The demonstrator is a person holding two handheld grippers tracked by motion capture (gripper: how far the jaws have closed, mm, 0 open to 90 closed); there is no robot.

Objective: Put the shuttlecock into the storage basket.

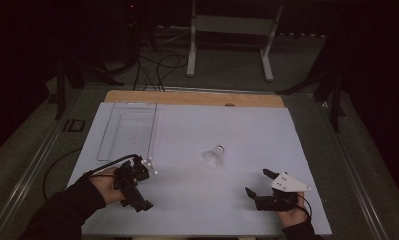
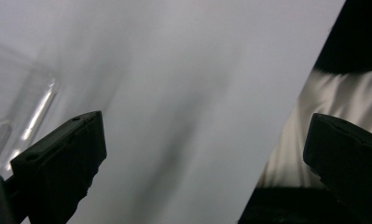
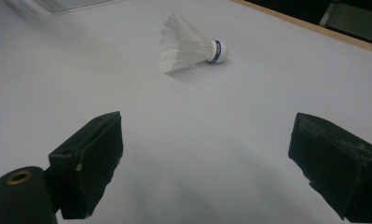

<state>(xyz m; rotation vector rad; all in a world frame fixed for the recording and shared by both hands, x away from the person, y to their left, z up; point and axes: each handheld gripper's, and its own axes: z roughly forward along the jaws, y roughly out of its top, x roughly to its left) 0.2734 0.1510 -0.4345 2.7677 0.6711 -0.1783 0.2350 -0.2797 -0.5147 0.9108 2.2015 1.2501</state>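
A white feather shuttlecock [image 1: 214, 156] with a blue-banded cork lies on its side on the white table mat [image 1: 227, 125], right of centre. My right gripper [image 1: 257, 181] rests near the front right, open and empty, its jaws facing the shuttlecock [image 3: 188, 44] a short way ahead. In its own view the right gripper [image 3: 209, 123] has its jaws wide apart over bare mat. At the front left, my left gripper [image 1: 148, 184] is also open and empty. The left gripper view shows this gripper [image 2: 204, 130] with its jaws spread above the mat.
A clear plastic tray [image 1: 129, 130] sits at the back left of the mat, just beyond the left gripper; its edge [image 2: 16, 93] appears blurred. A wooden strip [image 1: 194, 97] borders the far edge. A white metal stand [image 1: 232, 35] and cables [image 1: 157, 70] are on the floor behind.
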